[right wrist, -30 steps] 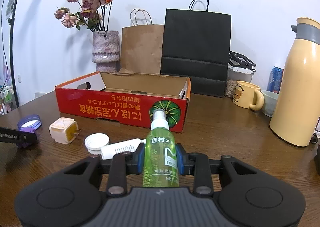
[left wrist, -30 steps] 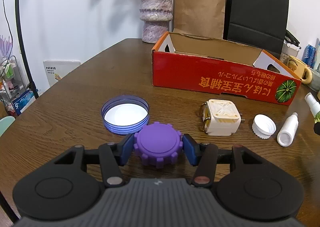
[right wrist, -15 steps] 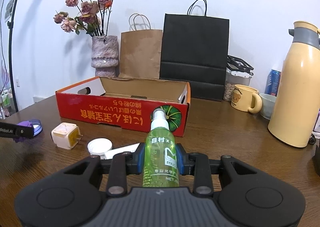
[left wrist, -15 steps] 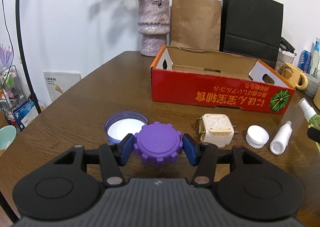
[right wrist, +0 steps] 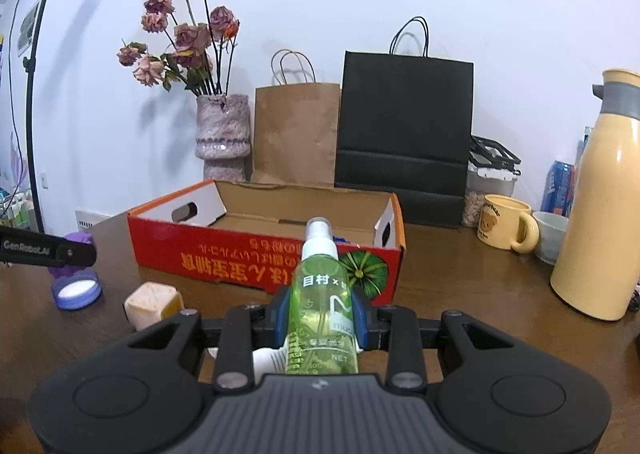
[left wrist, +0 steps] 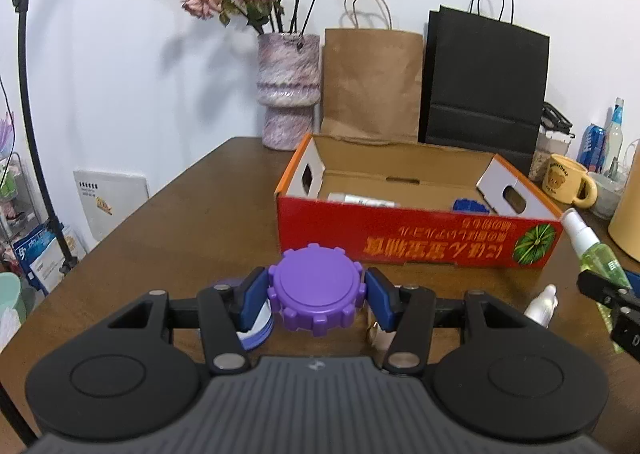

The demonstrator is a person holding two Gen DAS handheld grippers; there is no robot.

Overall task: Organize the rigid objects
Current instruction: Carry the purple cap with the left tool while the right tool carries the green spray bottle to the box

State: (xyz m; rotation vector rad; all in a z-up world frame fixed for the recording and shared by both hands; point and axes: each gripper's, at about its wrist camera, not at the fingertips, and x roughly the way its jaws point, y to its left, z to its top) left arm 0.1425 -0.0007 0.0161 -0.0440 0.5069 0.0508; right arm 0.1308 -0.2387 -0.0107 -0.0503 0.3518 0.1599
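Clamped between the blue pads of the left gripper [left wrist: 317,290] is a purple toothed lid [left wrist: 316,289], lying flat and pinched at its two sides, in front of the long red wall of the red cardboard box [left wrist: 416,234], near its left end. Inside that box a white tube [left wrist: 362,199] lies toward the left and a blue object [left wrist: 470,206] sits toward the right end — only their tops show over the wall. Just below the left pad a purple-rimmed round cap [left wrist: 256,328] lies on the wooden table [left wrist: 180,238], partly hidden, and right of the box's front corner the green spray bottle [left wrist: 592,250] juts in, with a small white bottle [left wrist: 542,304] lying on the table below it. Behind the box stand a vase of dried roses [left wrist: 288,90], a brown paper bag [left wrist: 372,82] and a black paper bag [left wrist: 484,82]. From the right wrist view, the right gripper [right wrist: 322,320] is squeezed onto the green spray bottle [right wrist: 322,306], which points nozzle-forward toward the box's [right wrist: 248,258] front wall, near its right end. Left of the box's front lie a cream cube-shaped plug adapter [right wrist: 154,304] and the round cap [right wrist: 76,290] — the left gripper [right wrist: 48,250] reaches in above them. Right of the box are a yellow mug [right wrist: 506,226] and a tall cream thermos [right wrist: 600,206].
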